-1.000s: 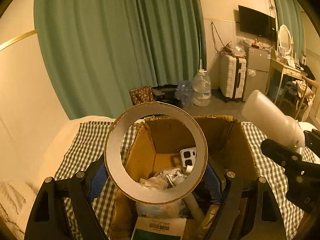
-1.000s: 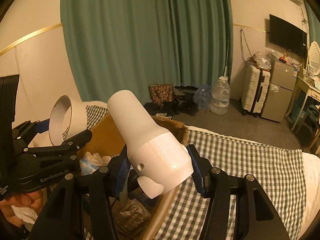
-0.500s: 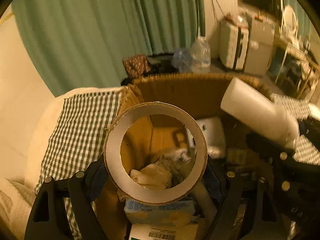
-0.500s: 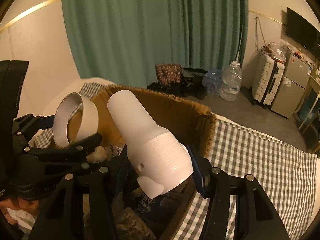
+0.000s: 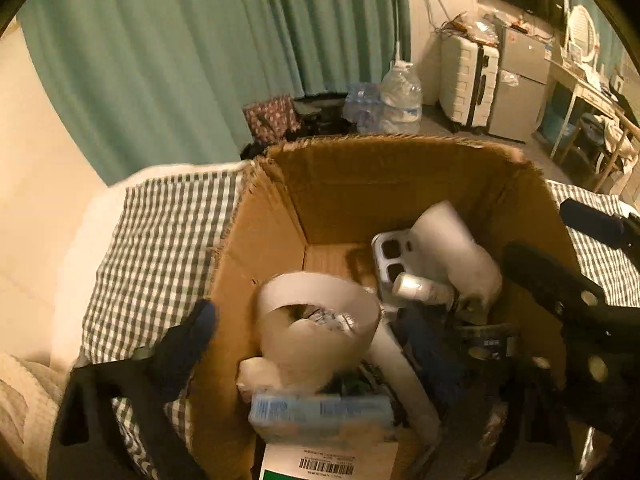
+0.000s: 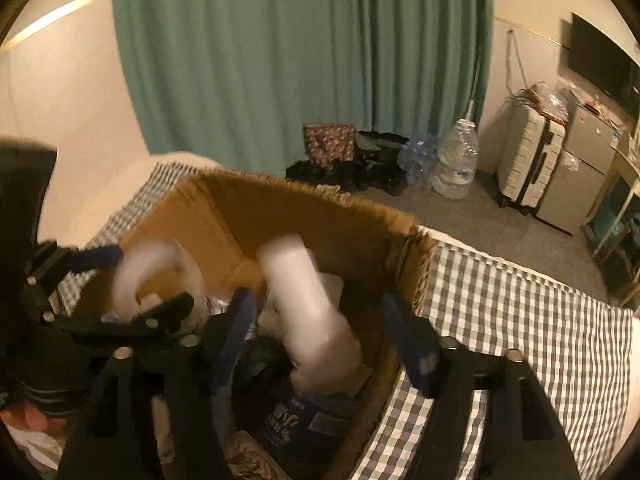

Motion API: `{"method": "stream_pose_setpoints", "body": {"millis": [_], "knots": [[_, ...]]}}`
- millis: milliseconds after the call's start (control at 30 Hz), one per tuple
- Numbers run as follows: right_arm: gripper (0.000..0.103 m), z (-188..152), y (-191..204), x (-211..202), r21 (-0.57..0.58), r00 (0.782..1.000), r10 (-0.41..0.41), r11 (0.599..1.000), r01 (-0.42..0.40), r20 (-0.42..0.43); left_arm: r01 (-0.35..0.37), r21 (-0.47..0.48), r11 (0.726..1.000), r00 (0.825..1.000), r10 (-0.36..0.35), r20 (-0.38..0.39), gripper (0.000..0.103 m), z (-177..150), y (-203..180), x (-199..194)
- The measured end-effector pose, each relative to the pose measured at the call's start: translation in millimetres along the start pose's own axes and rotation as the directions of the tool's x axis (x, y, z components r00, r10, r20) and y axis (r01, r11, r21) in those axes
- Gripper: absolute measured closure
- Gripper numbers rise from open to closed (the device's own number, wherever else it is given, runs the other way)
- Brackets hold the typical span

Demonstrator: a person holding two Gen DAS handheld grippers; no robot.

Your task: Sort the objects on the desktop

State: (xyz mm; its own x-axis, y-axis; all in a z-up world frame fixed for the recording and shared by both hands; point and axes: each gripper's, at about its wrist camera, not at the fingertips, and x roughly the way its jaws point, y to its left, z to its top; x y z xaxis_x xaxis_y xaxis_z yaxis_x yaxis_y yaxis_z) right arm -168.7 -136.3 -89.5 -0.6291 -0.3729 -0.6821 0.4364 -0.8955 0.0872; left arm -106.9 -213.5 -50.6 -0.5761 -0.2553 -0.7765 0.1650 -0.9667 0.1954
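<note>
Both hand-held grippers opening over the box, nothing gripped: left drops ring, right drops bottle.

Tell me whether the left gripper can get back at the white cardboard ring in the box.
Probably yes: the white cardboard ring lies atop the clutter in the open brown cardboard box, directly ahead of the opening left gripper.

— Left gripper?
— Pointing steeply downward, jaws opening wide, pads gripping nothing.
— Right gripper?
— Angling downward alongside it, jaws likewise opening, pads pressing on nothing.
</note>
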Motion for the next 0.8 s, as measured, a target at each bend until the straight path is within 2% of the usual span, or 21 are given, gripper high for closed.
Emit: {"method": "stream_pose_setpoints", "body": {"millis": [100,433,567,733,800], "knots": [[0.020,4,2,-17,0.003,0.999,-0.010,1.000,0.010,0.036,-0.038,0.023,0.999,0.998,0.037,0.052,0.000,1,-3,-20],[0.014,15,7,-92,0.003,0.984,-0.040,0.999,0.040,0.173,-0.048,-0.046,0.998,0.986,0.055,0.159,0.000,9,8,-81],[0.012,18,2,-123,0.021,0.975,-0.060,0.998,0.057,0.215,-0.051,-0.075,0.996,0.975,0.066,0.212,0.000,11,10,-111],[0.008,20,-1,-163,0.025,0.962,-0.077,0.997,0.074,0.261,-0.013,-0.099,0.995,0.960,0.041,0.278,0.000,6,10,-150],[0.004,20,-2,-179,0.024,0.956,-0.088,0.996,0.084,0.279,-0.015,-0.102,0.995,0.954,0.045,0.296,0.000,4,8,-163]]}}
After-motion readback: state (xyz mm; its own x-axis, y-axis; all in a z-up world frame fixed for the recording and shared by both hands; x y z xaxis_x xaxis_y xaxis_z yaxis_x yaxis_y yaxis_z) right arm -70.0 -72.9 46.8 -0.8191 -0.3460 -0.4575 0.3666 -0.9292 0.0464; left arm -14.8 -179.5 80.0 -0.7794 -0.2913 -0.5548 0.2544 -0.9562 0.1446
